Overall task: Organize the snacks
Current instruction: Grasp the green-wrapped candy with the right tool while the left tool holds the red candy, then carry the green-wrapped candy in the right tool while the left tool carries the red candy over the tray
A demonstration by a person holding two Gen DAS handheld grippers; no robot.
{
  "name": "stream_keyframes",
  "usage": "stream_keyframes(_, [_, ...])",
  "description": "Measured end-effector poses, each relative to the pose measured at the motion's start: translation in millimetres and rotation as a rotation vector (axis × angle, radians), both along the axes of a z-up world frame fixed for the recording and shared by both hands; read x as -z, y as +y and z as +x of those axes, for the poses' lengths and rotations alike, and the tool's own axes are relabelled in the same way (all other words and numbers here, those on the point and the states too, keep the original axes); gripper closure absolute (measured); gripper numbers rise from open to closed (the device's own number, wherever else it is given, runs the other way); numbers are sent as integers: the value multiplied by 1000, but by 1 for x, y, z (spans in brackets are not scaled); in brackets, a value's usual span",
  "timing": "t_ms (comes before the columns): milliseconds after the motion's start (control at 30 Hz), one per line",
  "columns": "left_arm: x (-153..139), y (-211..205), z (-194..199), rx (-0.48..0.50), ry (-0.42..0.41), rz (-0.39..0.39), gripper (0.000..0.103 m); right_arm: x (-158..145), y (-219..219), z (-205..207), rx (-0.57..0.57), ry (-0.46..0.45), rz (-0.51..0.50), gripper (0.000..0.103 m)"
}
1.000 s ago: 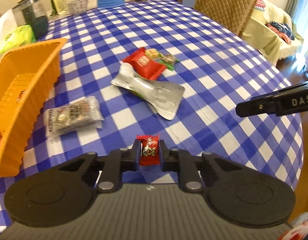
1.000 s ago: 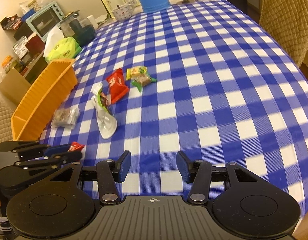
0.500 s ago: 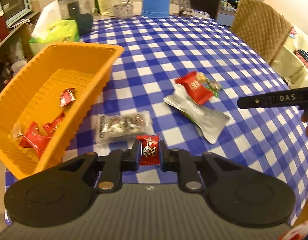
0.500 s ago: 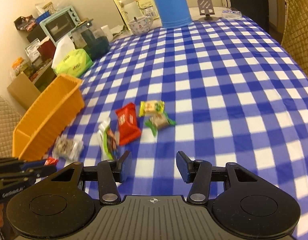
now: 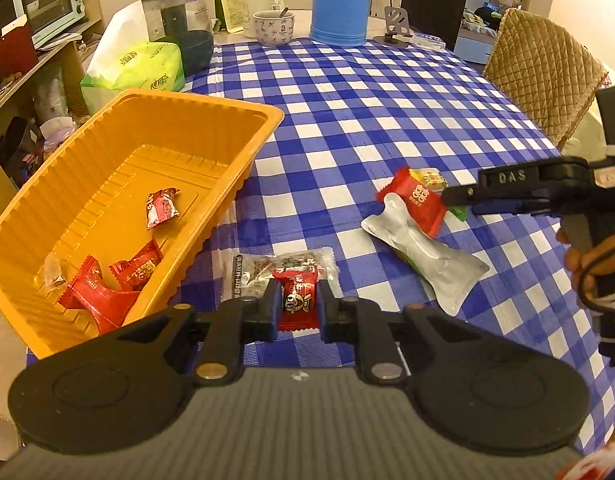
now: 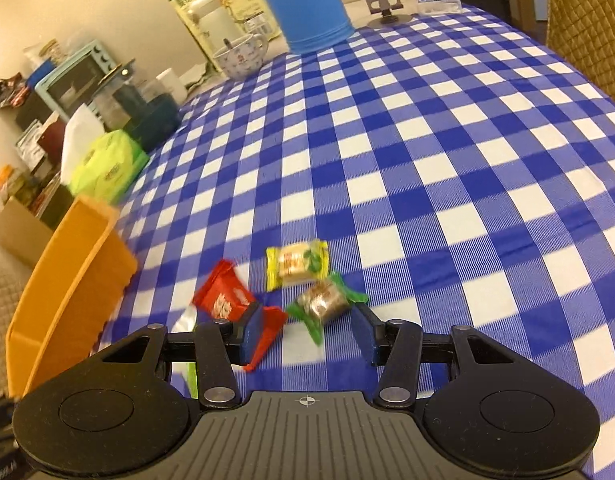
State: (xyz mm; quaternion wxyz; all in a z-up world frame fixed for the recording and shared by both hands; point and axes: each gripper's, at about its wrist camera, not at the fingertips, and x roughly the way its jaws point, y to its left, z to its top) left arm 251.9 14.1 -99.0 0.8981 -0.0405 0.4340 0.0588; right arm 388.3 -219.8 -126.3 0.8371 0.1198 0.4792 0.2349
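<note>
My left gripper (image 5: 297, 298) is shut on a small red candy (image 5: 299, 308), held above the checked cloth just right of the orange tray (image 5: 211, 100). Several red candies (image 5: 159, 208) lie in the tray. My right gripper (image 6: 307, 328) is open and low over the loose snacks, and it also shows from the side in the left wrist view (image 5: 453, 196). A green-wrapped candy (image 6: 323, 304) lies between its fingertips, untouched. A red packet (image 6: 227, 300) sits by its left finger and a yellow packet (image 6: 297, 264) just beyond. A silver pouch (image 5: 423, 256) and a clear packet (image 5: 267, 268) lie on the cloth.
A blue thermos (image 5: 339, 0), a mug (image 5: 273, 28), a dark kettle (image 5: 175, 20) and a green tissue pack (image 5: 147, 66) stand at the table's far end. A quilted chair (image 5: 543, 76) is at the right. Shelves with a toaster oven (image 5: 47, 0) are on the left.
My left gripper swung left with the red candy, bringing the whole tray into view. My right gripper moved forward and down to the snack cluster, so the green candy now lies between its fingers.
</note>
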Motion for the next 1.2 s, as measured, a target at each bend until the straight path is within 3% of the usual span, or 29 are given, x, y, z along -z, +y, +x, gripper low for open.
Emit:
stream_keyframes(133, [1,3,0,-8,6,-3,87,0,10,7,5,-23,-54,66])
stream_keyframes(300, [2,4,-1,-14,14,-4,87,0,23,10,-13,-52,-126,68])
stream_keyframes(667, [4,4,-1,-24,18,-6,87,2,25,24,39,-19,-96,68])
stream_keyframes(800, [2,7,1,-30,17,-3,87,0,36,23,-15,-77,-179,68])
stream_keyframes(900, [2,8,1,-32,13,-4,87,3,45,17,-72,-157,-268,77])
stream_keyframes(967, [2,8,1,-31,11,-5,87,6,48,12,-112,-202,-312,77])
stream_keyframes(1200, [2,8,-2,-28,10,-8,87,9,44,6,-165,-222,-322,82])
